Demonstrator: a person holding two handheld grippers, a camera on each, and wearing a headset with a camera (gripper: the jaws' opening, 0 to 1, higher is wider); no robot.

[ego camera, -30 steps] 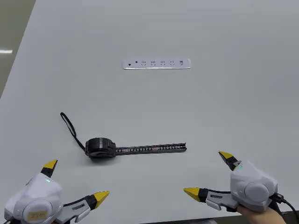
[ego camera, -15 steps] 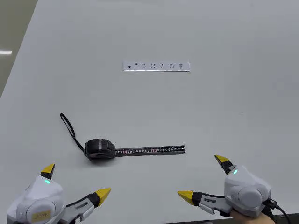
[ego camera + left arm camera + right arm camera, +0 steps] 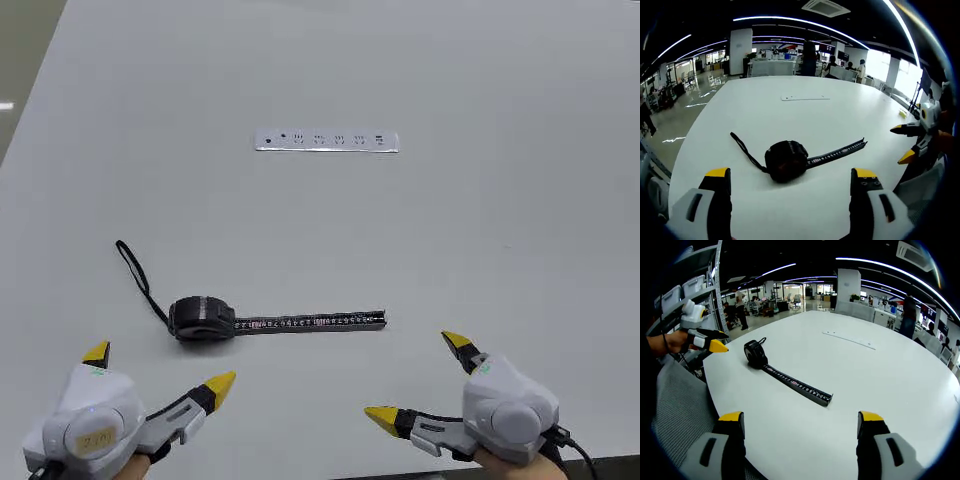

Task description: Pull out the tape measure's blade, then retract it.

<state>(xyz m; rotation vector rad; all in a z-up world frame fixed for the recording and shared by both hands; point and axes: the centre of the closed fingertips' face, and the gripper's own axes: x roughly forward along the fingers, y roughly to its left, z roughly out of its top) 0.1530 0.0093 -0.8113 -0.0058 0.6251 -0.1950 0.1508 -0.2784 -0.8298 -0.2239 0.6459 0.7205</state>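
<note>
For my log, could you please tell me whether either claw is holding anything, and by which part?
Nothing is held. The left claw and right claw are open, short of the tape measure, which lies on the table with its blade out.

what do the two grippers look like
Both are rounded white-grey shells with a round disc on the side and black jaws ending in yellow pointed tips. The left gripper carries a yellowish label on its disc; the right gripper trails a black cable. Each has a small green light.
</note>
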